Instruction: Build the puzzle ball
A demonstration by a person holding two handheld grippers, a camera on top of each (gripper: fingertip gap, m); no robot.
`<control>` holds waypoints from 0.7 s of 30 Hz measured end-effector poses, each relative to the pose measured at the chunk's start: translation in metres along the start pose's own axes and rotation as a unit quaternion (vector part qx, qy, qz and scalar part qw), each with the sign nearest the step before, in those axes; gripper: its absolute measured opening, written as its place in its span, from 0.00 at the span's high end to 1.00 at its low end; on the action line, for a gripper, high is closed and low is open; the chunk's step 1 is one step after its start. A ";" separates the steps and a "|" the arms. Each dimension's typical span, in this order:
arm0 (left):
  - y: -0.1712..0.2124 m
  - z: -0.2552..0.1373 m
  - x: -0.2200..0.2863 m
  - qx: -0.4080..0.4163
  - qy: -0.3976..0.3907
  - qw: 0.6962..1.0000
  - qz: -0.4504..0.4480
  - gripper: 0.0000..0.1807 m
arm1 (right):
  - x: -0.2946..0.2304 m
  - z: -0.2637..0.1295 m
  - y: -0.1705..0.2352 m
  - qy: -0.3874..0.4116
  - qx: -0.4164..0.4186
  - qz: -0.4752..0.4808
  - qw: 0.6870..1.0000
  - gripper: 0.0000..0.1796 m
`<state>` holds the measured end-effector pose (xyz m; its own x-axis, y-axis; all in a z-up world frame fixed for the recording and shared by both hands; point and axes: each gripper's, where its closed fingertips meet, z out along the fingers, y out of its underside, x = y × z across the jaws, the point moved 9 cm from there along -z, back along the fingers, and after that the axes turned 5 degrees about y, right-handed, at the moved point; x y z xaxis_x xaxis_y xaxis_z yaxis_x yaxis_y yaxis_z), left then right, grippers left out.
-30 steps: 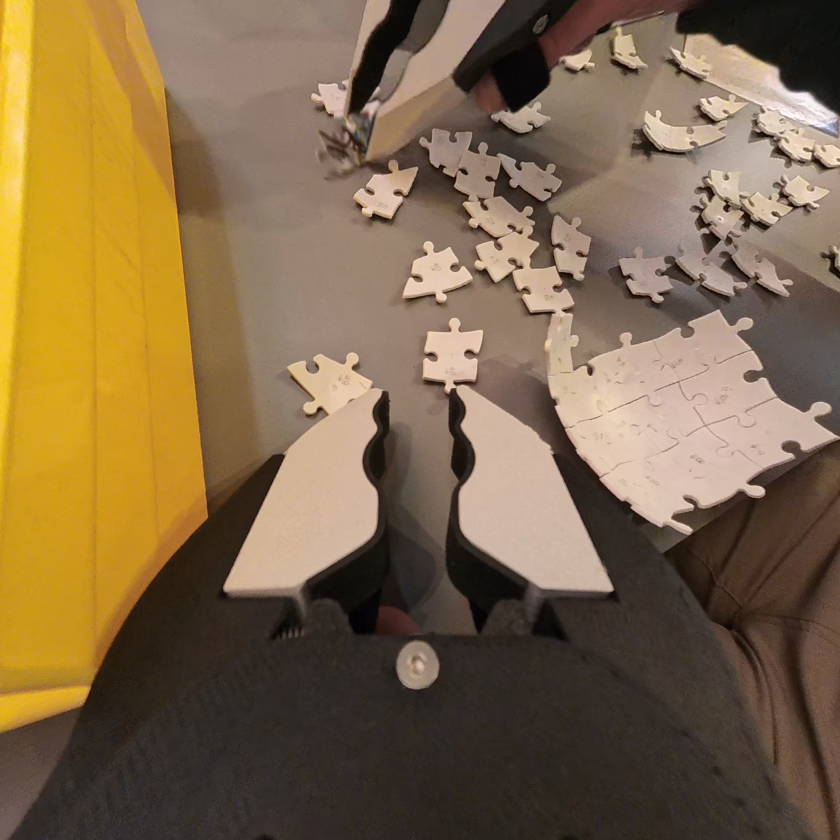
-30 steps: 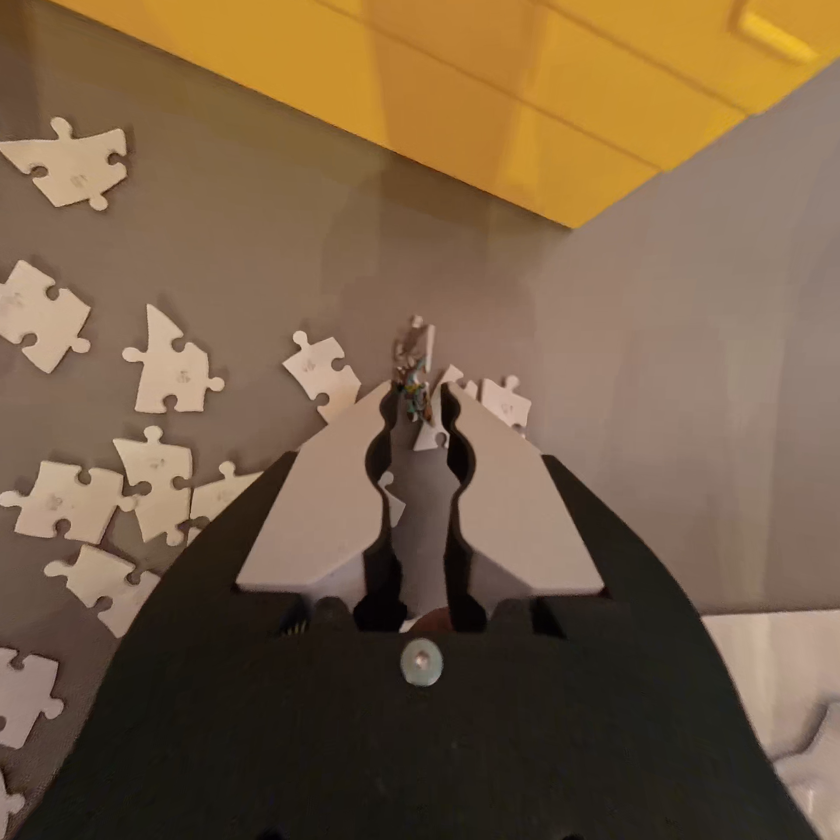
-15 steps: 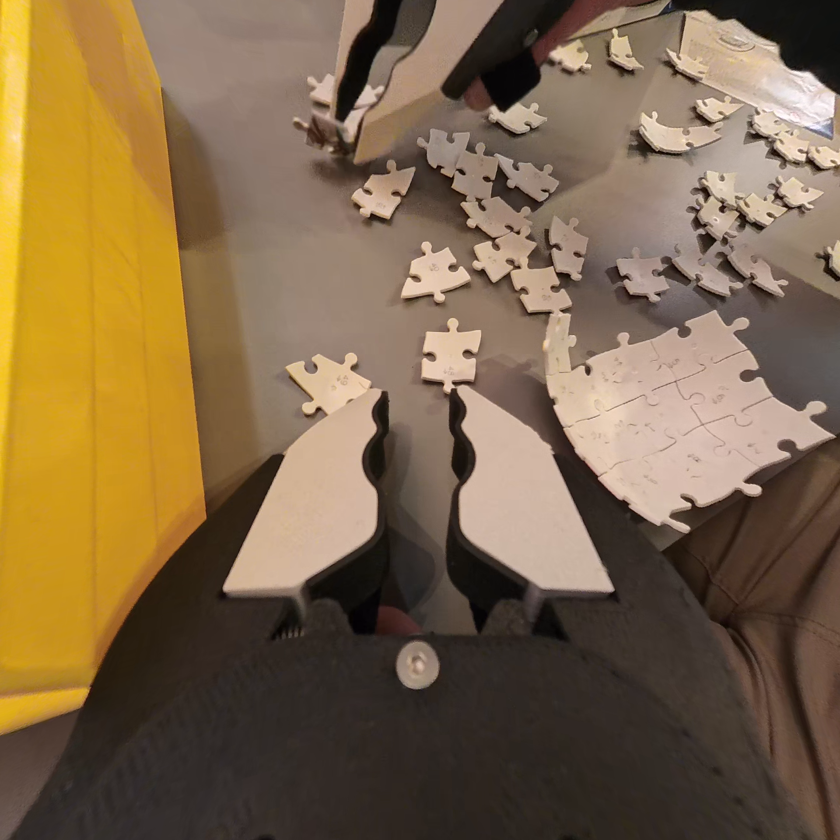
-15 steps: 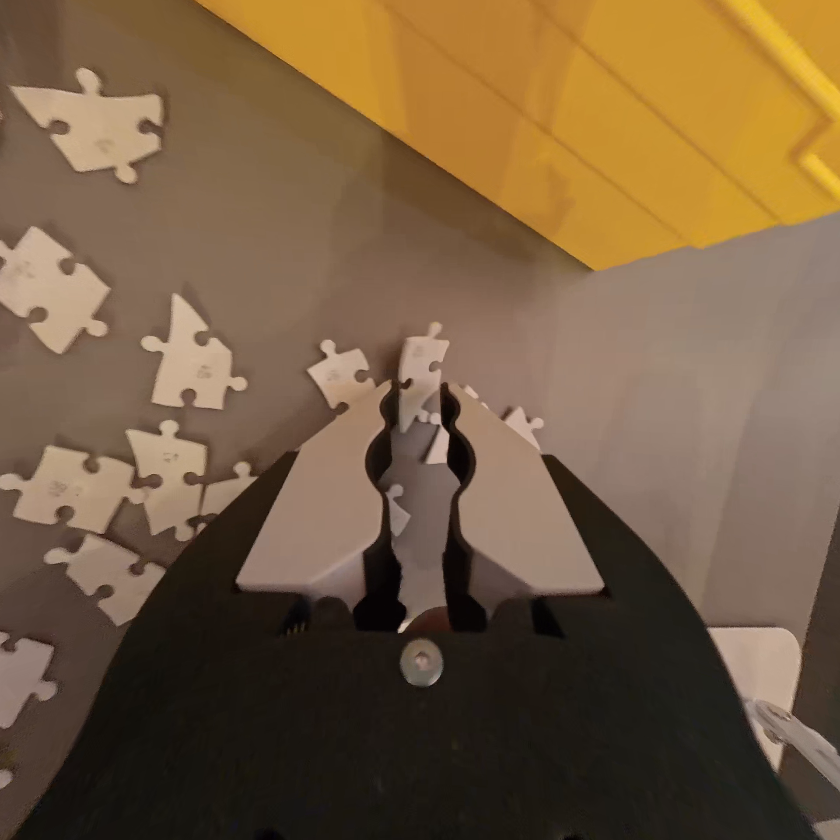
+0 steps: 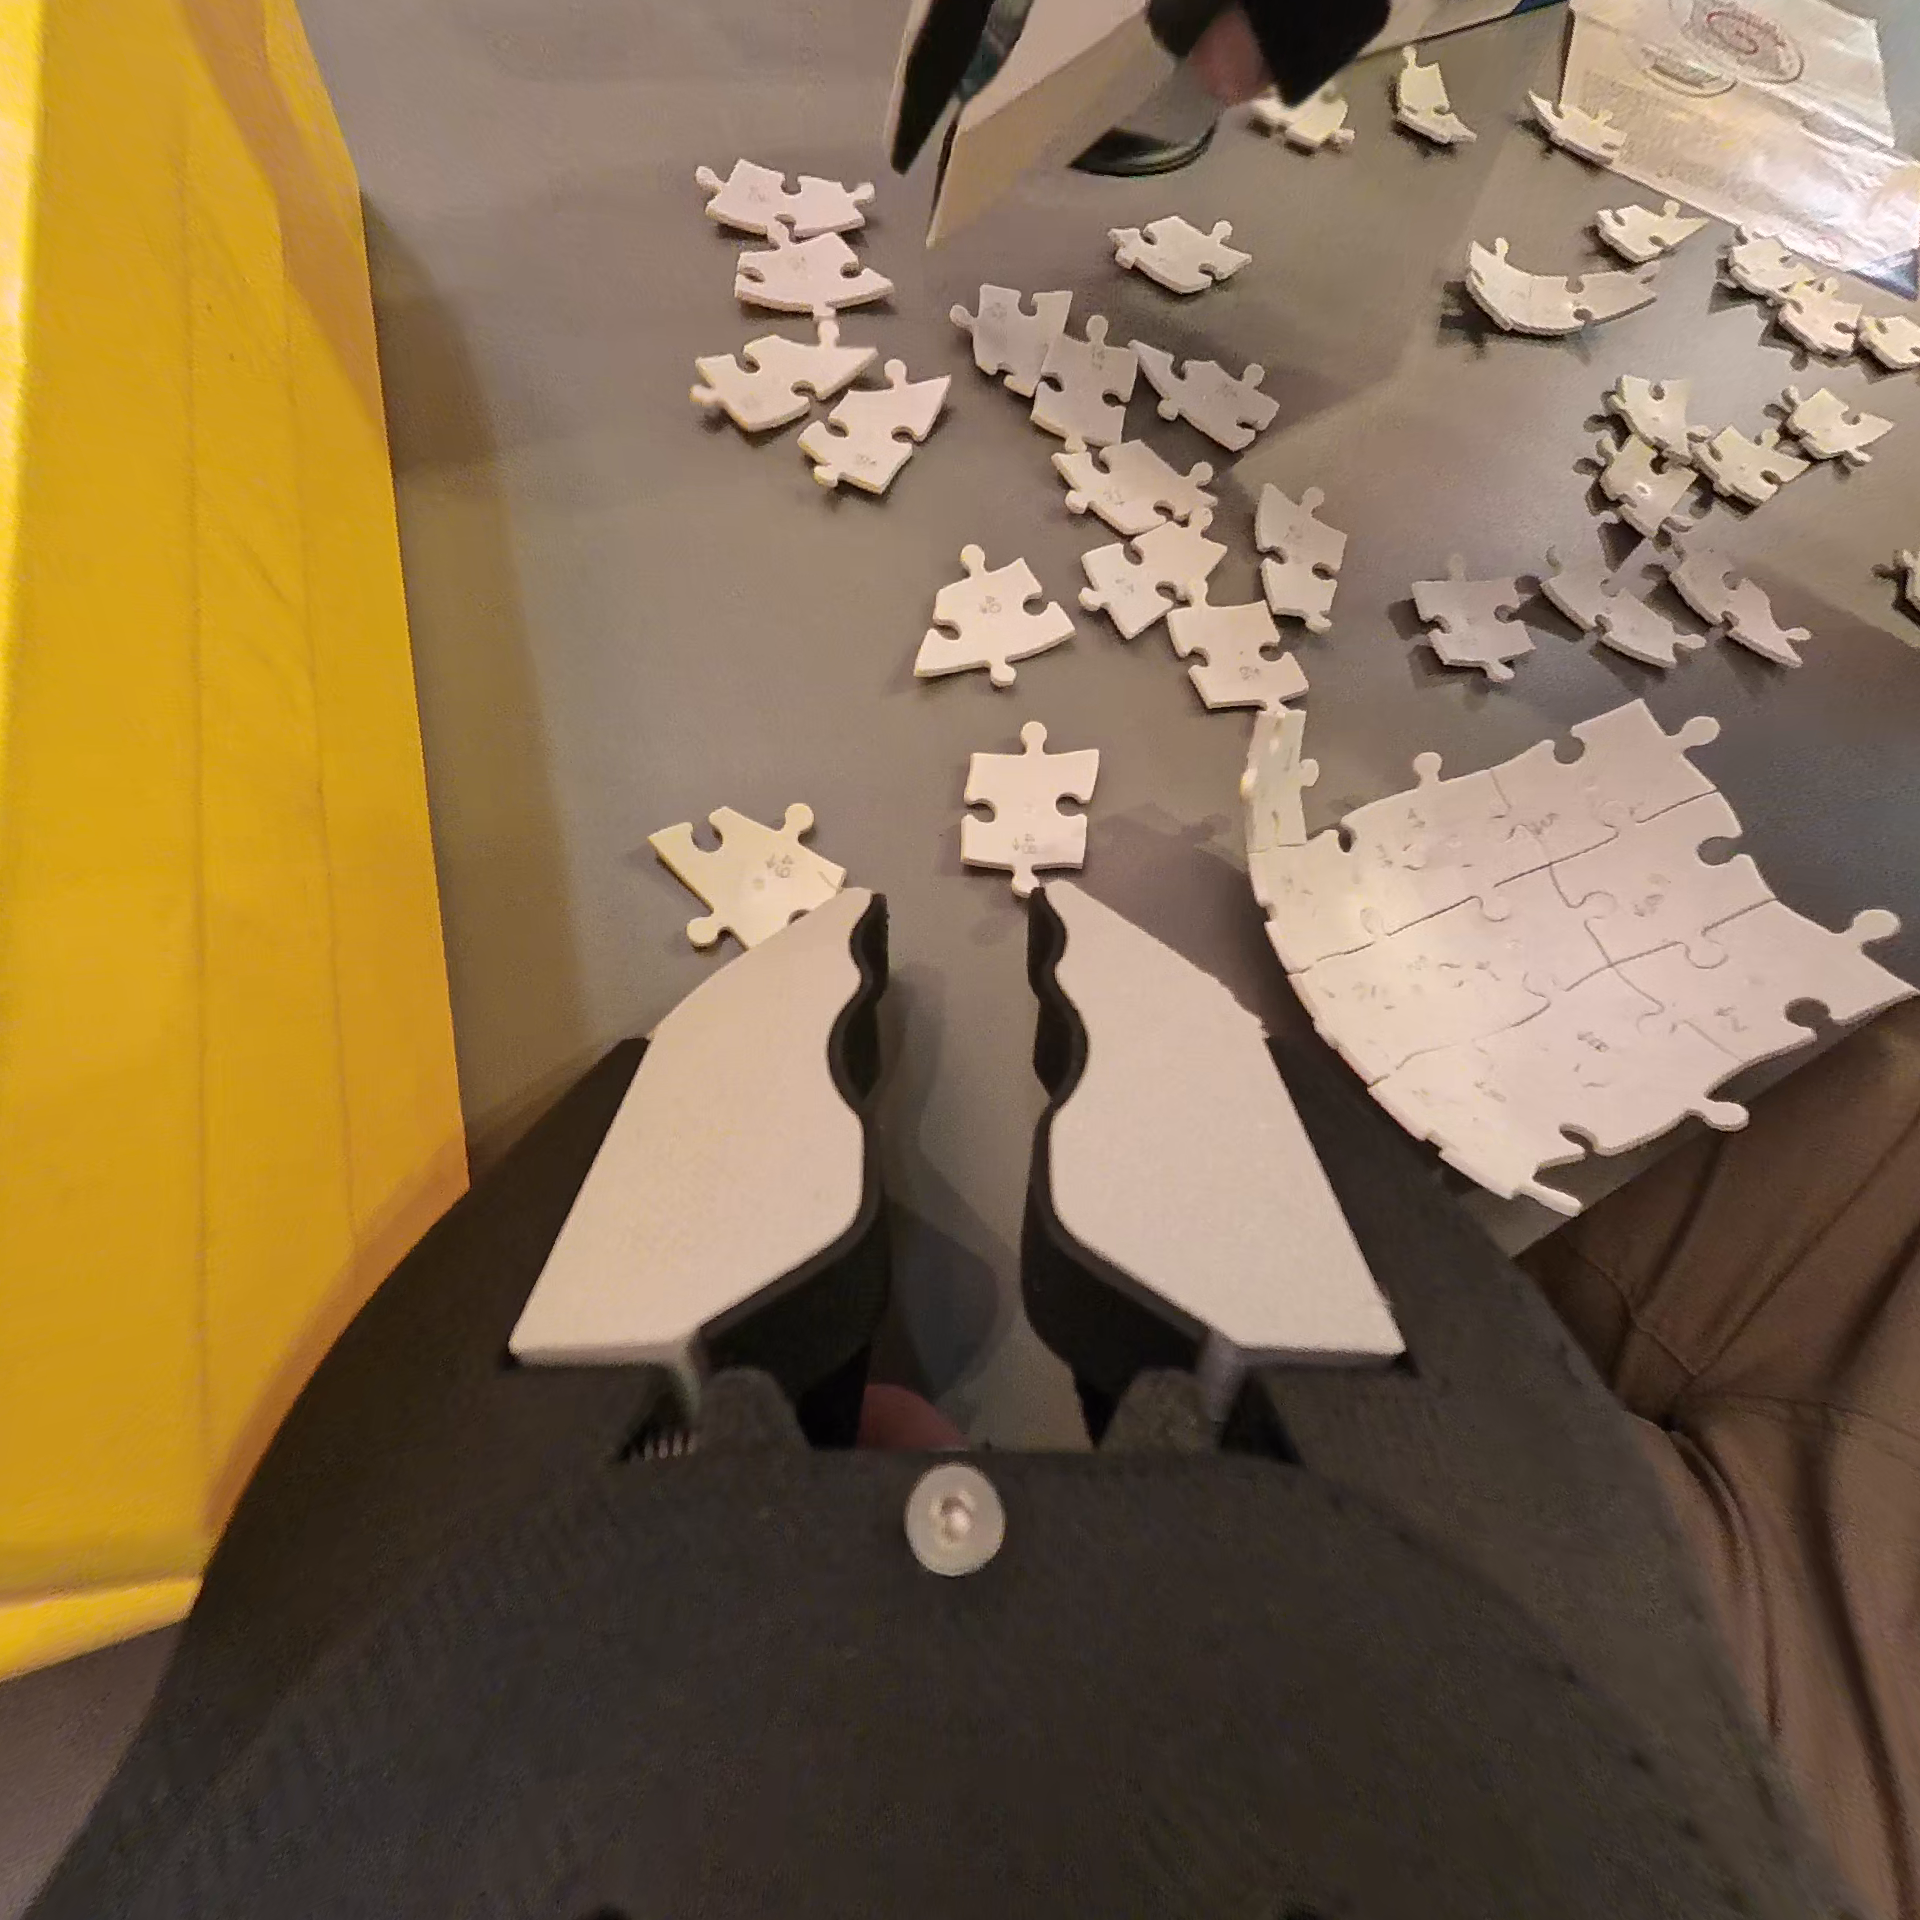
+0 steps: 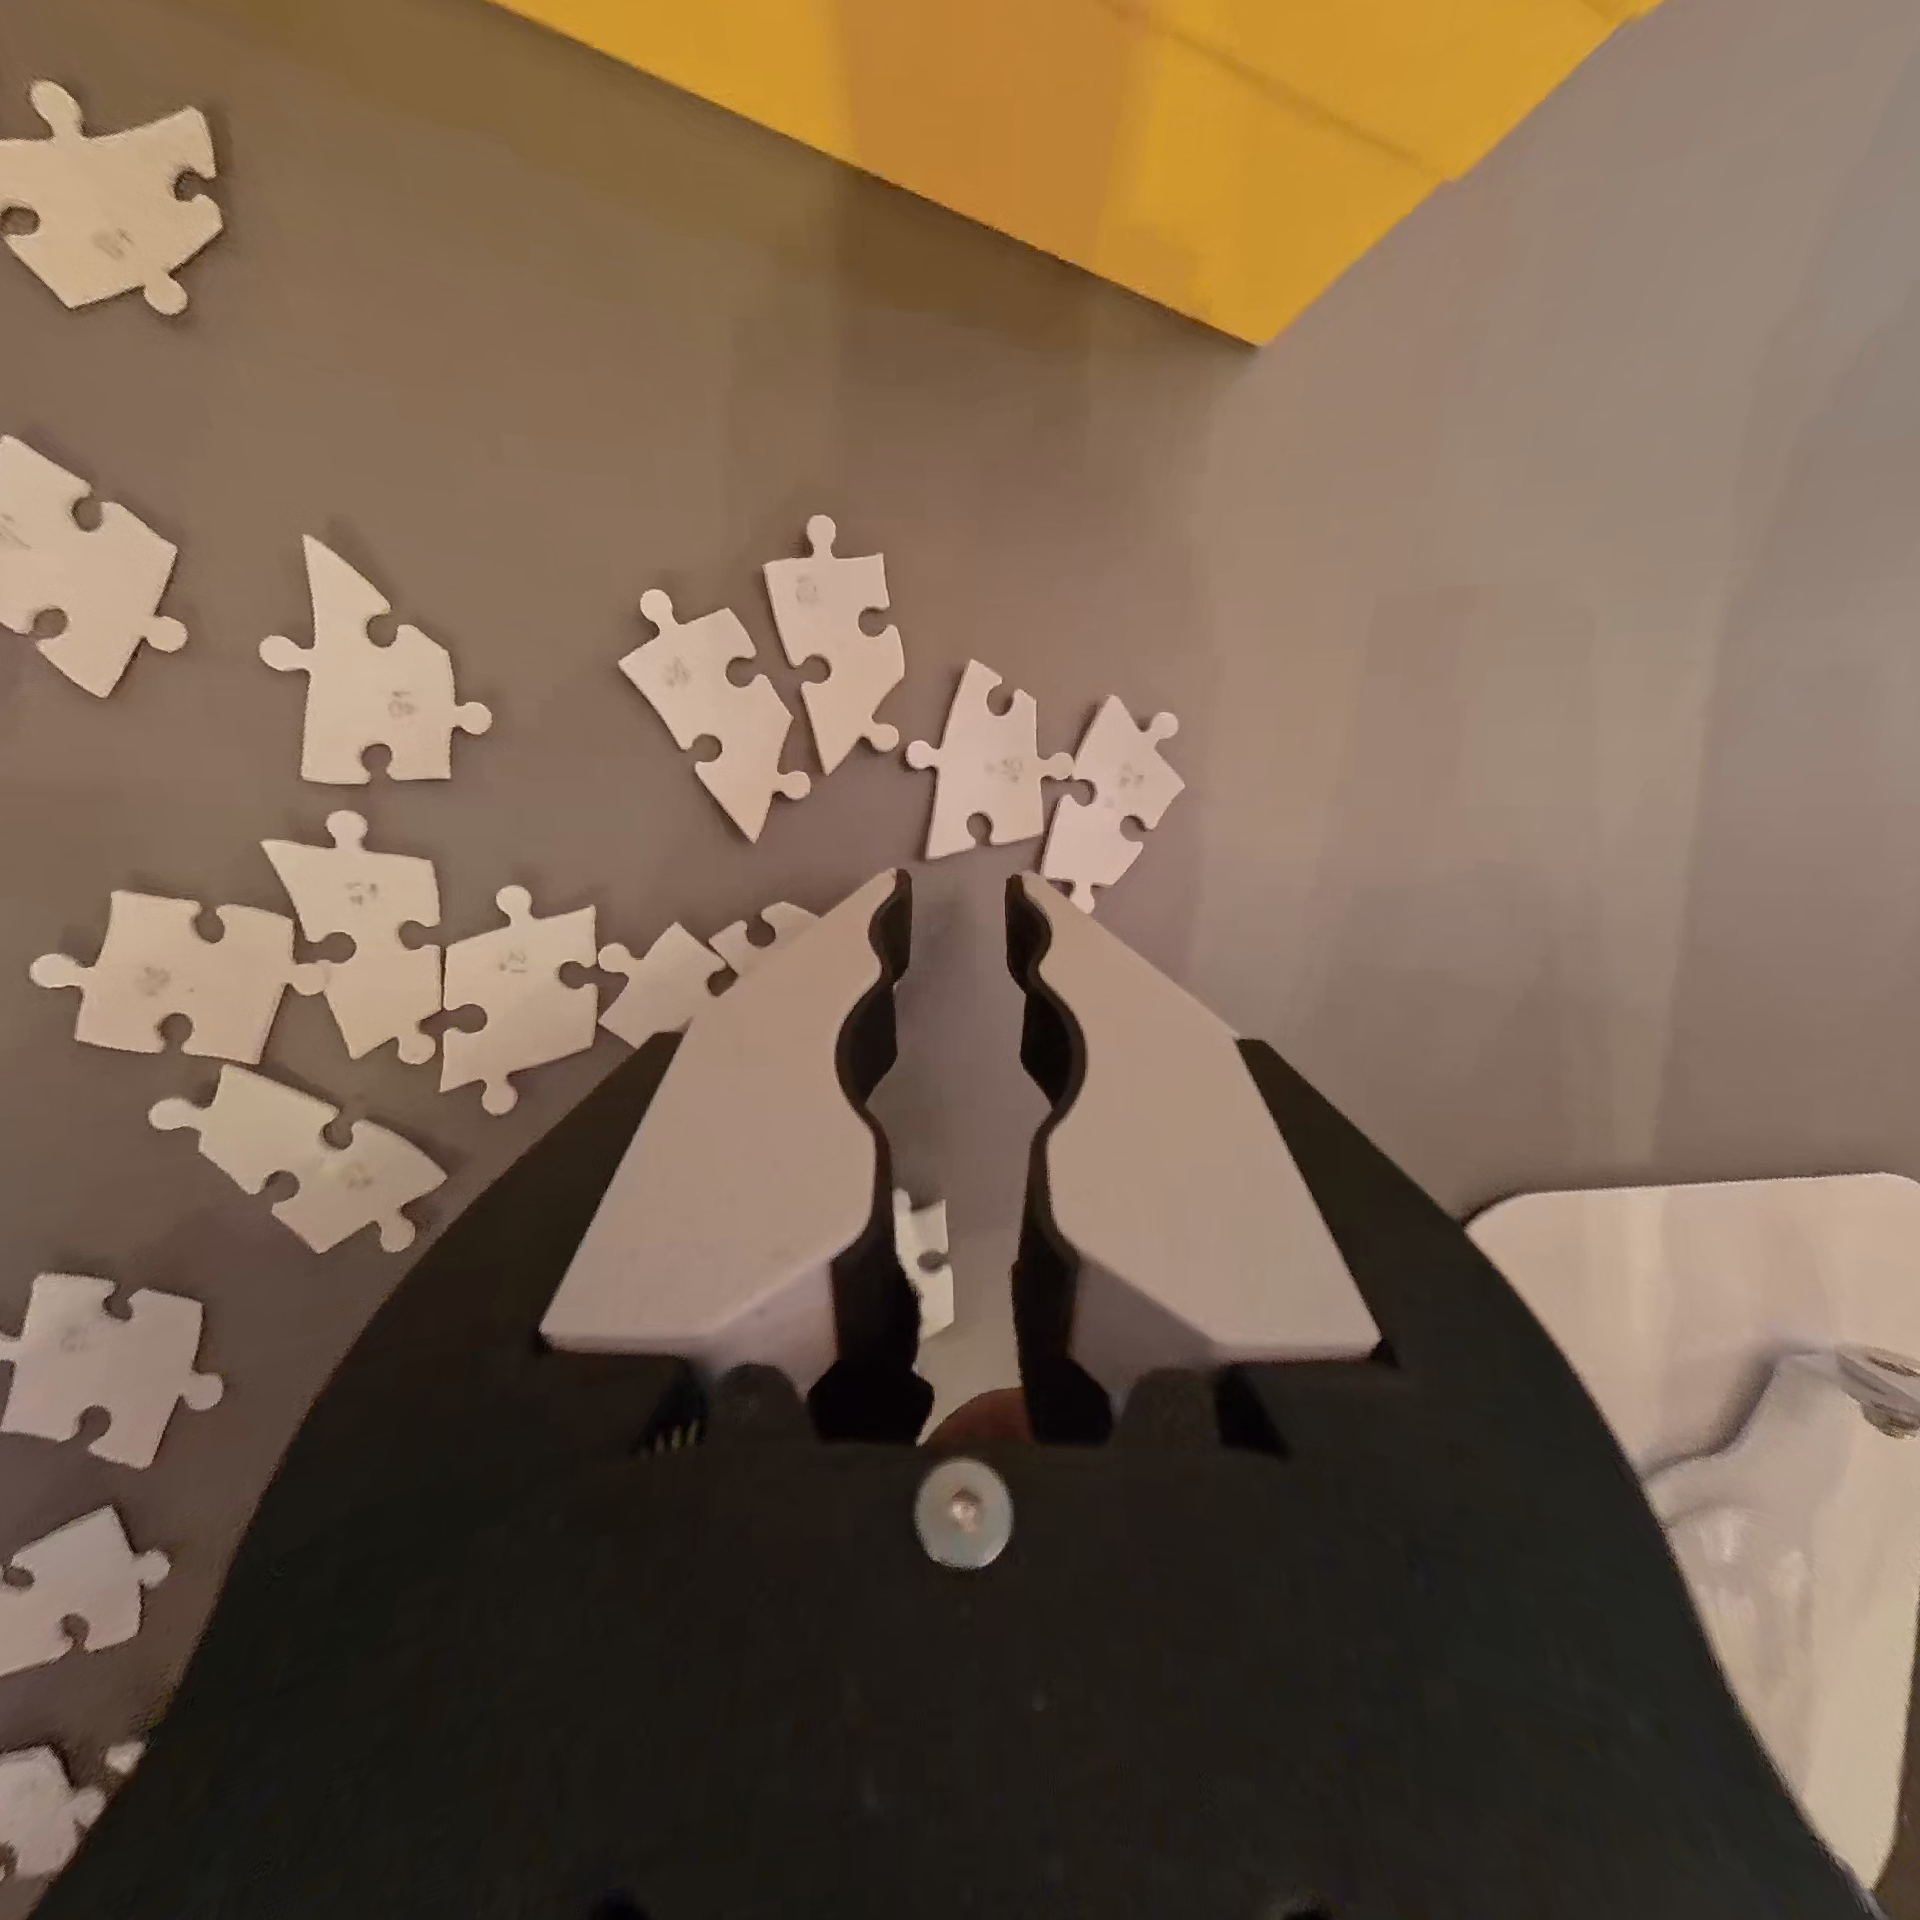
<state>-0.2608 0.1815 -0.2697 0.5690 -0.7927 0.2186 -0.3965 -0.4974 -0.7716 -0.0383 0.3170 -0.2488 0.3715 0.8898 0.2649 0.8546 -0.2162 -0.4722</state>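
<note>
Many white puzzle pieces lie face down on the grey table (image 5: 582, 582). A curved assembled section (image 5: 1558, 987) rests at the right by the table edge. My left gripper (image 5: 956, 909) is open and empty, low over the table. One loose piece (image 5: 1023, 810) lies just past its tips and another (image 5: 748, 873) by its left finger. My right gripper (image 6: 956, 883) is open and empty, above a cluster of pieces (image 6: 987, 769). It also shows at the top of the left wrist view (image 5: 925, 197), raised above the far pieces.
A yellow bin (image 5: 187, 727) stands along the left side and shows at the top of the right wrist view (image 6: 1143, 135). A white object (image 6: 1714, 1455) sits at lower right. A printed sheet (image 5: 1725, 114) lies at the far right. A trouser leg (image 5: 1714, 1403) is at the table edge. Some 20 cm of space lies between my two pairs of fingers. The curved assembled section (image 5: 1558, 987) sits 10 cm or so from the ends of my left fingers.
The right gripper held a piece upright on its edge, coloured face showing. That piece now lies flat, white side up, among the others. The right gripper has lifted away. The left gripper barely moved.
</note>
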 end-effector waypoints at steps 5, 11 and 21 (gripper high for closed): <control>0.000 0.000 0.000 -0.001 -0.001 1.000 0.000 0.86 | 0.001 0.013 0.000 -0.006 0.007 0.019 1.000 0.91; 0.000 0.000 -0.001 0.000 0.001 1.000 -0.002 0.86 | 0.004 0.020 -0.004 -0.011 0.010 0.023 1.000 0.93; 0.000 0.000 -0.001 0.001 0.002 1.000 -0.002 0.86 | 0.007 0.027 -0.014 -0.020 0.018 0.015 1.000 1.00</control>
<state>-0.2613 0.1820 -0.2696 0.5675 -0.7920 0.2254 -0.3918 -0.5005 -0.7720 -0.0574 0.3373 -0.2631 0.3804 0.8990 0.2168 0.8298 -0.2283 -0.5093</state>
